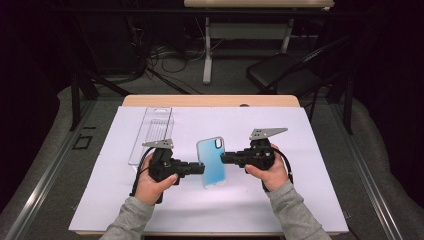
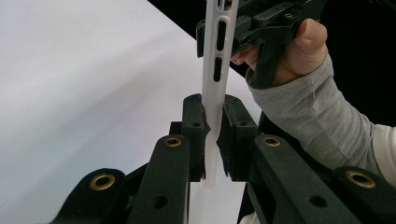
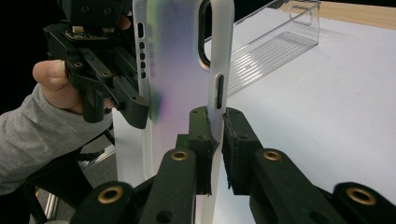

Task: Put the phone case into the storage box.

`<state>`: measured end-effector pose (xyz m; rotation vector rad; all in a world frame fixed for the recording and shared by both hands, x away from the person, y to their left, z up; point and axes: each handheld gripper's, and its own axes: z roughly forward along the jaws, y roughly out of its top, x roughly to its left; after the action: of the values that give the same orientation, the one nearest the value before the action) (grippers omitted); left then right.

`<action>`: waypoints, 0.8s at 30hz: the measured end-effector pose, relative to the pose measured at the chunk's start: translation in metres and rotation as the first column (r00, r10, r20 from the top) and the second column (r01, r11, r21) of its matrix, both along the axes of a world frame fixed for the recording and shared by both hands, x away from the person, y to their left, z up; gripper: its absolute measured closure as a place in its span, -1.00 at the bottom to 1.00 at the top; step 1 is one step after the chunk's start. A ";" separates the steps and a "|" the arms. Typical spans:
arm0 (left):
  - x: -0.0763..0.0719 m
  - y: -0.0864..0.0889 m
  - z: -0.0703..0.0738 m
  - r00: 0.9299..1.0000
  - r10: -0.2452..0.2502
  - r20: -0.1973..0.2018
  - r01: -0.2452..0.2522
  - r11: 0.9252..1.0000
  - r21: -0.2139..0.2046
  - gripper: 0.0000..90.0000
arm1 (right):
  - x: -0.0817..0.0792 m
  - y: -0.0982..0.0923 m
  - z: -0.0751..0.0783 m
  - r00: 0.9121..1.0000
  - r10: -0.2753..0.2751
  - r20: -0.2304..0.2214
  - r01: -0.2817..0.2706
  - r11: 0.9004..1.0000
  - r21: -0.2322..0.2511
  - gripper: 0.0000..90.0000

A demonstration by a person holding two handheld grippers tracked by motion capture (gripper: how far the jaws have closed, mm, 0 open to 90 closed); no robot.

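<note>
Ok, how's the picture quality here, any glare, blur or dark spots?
High view: the white table cover is evenly lit, the room behind nearly black. Left gripper view: the phone case edge is sharp, the white surface washed out. Right gripper view: the clear plastic tray catches glare, its near black fingers look soft.

The phone case [image 1: 210, 161] looks like smooth, soft plastic, milky and a bit see-through, with a blue tint and a dull shine. The two grippers [image 1: 202, 168] [image 1: 223, 159] are matt black hard plastic with small brass-coloured metal rings, and each has a flat grey plate on top that may be metal. The clear box [image 1: 151, 131] is shiny ribbed plastic, the sheet [image 1: 320, 165] on the table looks like smooth white paper, the table edge [image 1: 210, 100] is pale wood, and the sleeves [image 1: 296, 210] are soft grey cloth.
</note>
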<state>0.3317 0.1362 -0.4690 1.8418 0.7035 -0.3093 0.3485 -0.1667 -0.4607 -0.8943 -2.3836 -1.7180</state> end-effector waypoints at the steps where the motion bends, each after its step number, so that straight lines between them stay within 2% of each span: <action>1: 0.000 0.000 0.000 1.000 0.000 0.000 0.000 1.000 0.000 0.81 | 0.000 0.000 0.000 1.000 0.001 0.003 -0.001 1.000 0.000 0.84; 14: 0.000 0.000 0.000 1.000 0.004 0.009 -0.004 1.000 0.002 0.81 | -0.001 0.000 0.000 1.000 -0.006 0.000 0.006 1.000 -0.002 0.85; 24: 0.000 0.000 0.000 1.000 0.018 0.004 -0.018 1.000 -0.011 0.80 | -0.002 0.000 0.001 1.000 -0.016 0.009 0.016 1.000 0.004 0.85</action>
<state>0.3316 0.1367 -0.4687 1.8244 0.7135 -0.2968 0.3470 -0.1672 -0.4595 -0.9094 -2.3836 -1.7354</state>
